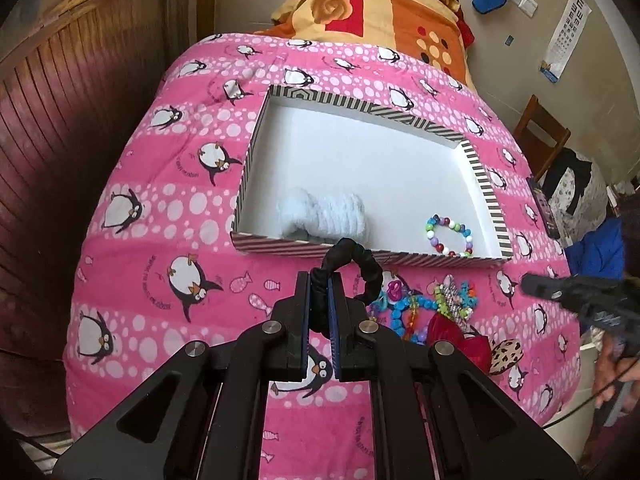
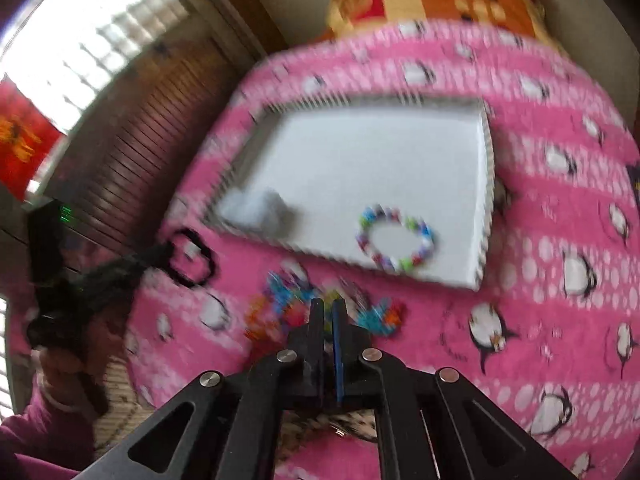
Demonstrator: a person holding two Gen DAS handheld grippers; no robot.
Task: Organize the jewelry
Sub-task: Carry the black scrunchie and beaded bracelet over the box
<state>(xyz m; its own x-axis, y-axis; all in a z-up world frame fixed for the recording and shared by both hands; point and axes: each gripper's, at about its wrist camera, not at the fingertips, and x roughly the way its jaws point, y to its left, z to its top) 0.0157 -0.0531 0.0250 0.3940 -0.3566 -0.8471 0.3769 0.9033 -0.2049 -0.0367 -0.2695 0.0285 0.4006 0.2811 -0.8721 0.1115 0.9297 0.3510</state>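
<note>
My left gripper [image 1: 319, 278] is shut on a black scrunchie [image 1: 352, 264] and holds it above the pink blanket, just in front of the near wall of the striped box [image 1: 486, 178]. In the box lie a white fluffy scrunchie [image 1: 324, 214] and a coloured bead bracelet [image 1: 450, 236]. A pile of colourful jewelry [image 1: 428, 308] lies on the blanket right of my left gripper. My right gripper [image 2: 328, 305] is shut and empty over that pile [image 2: 304, 304]. The right wrist view is blurred and shows the box [image 2: 486, 200], the bracelet [image 2: 396, 240] and the black scrunchie [image 2: 192, 258].
The pink penguin blanket [image 1: 160, 240] covers a bed. A wooden wall [image 1: 60, 140] stands on the left. An orange patterned pillow [image 1: 380, 12] lies behind the box. A red bow [image 1: 460, 336] and a leopard-print piece [image 1: 508, 354] lie by the pile. A wooden chair [image 1: 540, 132] stands at right.
</note>
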